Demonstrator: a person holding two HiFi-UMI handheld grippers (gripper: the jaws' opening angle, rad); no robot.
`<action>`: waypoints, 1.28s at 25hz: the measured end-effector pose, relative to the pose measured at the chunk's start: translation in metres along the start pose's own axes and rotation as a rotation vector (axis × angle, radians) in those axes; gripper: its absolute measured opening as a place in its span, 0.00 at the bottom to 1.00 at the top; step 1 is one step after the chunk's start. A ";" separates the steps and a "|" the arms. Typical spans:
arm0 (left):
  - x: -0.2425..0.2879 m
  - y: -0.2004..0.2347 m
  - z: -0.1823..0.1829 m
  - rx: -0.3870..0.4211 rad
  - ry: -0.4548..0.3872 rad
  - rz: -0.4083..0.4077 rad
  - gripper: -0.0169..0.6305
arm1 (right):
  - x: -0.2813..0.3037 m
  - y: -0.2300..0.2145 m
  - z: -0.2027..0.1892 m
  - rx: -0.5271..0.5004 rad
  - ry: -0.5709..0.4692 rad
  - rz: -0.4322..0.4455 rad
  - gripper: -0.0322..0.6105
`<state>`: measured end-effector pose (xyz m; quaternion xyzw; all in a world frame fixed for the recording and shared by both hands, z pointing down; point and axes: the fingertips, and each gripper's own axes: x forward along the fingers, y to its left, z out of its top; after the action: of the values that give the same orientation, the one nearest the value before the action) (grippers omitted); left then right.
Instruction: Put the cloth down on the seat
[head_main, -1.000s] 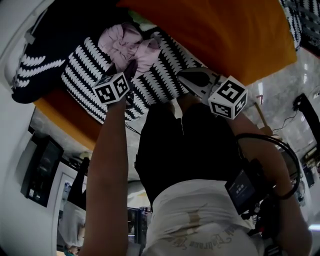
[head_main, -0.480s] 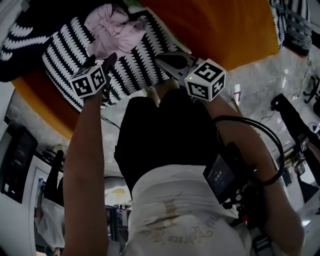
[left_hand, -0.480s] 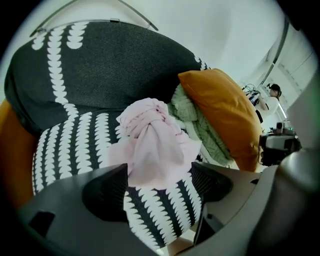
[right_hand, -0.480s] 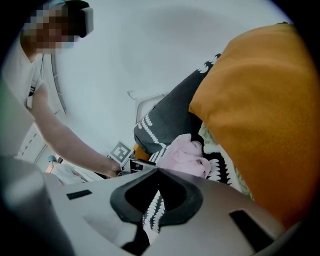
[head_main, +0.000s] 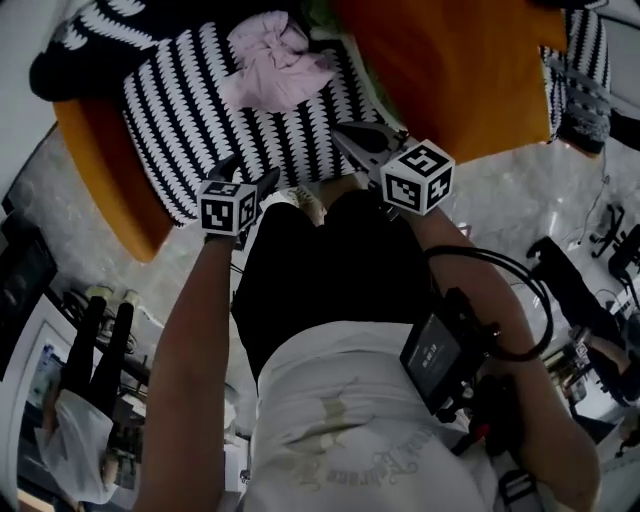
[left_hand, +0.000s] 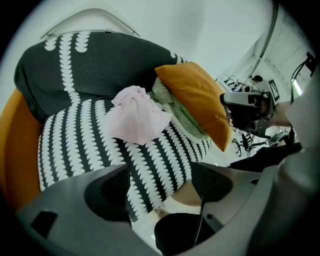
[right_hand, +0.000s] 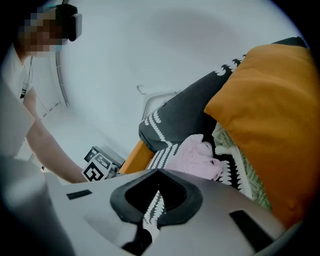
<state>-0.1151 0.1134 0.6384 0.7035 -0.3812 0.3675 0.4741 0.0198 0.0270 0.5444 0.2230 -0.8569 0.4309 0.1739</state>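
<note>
The pink cloth (head_main: 278, 68) lies crumpled on the black-and-white patterned seat cushion (head_main: 190, 110), free of both grippers. In the left gripper view the cloth (left_hand: 136, 116) rests well beyond my left gripper (left_hand: 160, 182), whose jaws stand wide open with nothing between them. From the head view, the left gripper (head_main: 248, 172) hovers at the seat's near edge. My right gripper (head_main: 345, 135) is over the seat's right side, its jaws together and empty. The right gripper view shows the cloth (right_hand: 197, 157) past the right gripper (right_hand: 157, 197).
An orange cushion (head_main: 450, 70) leans at the right of the seat, with a green knitted piece (left_hand: 172, 107) under it. A dark backrest cushion (left_hand: 85, 60) stands behind the cloth. The chair's orange shell (head_main: 100, 170) rims the seat. A person (head_main: 80, 420) stands at lower left.
My left gripper has opened, let go of the pink cloth and drawn back to the seat's near edge. The cloth stays on the cushion. The right gripper keeps its place.
</note>
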 end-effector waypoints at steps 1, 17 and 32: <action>-0.006 -0.002 -0.006 -0.006 -0.006 -0.003 0.63 | 0.002 0.005 -0.002 0.000 0.004 -0.002 0.07; -0.137 -0.013 -0.017 -0.003 -0.289 0.077 0.19 | -0.004 0.093 0.030 -0.155 0.017 0.012 0.07; -0.240 -0.034 -0.017 -0.082 -0.499 0.123 0.05 | -0.053 0.175 0.050 -0.401 -0.002 0.079 0.07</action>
<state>-0.1934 0.1834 0.4196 0.7280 -0.5430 0.1950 0.3703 -0.0336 0.0913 0.3744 0.1505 -0.9338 0.2582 0.1966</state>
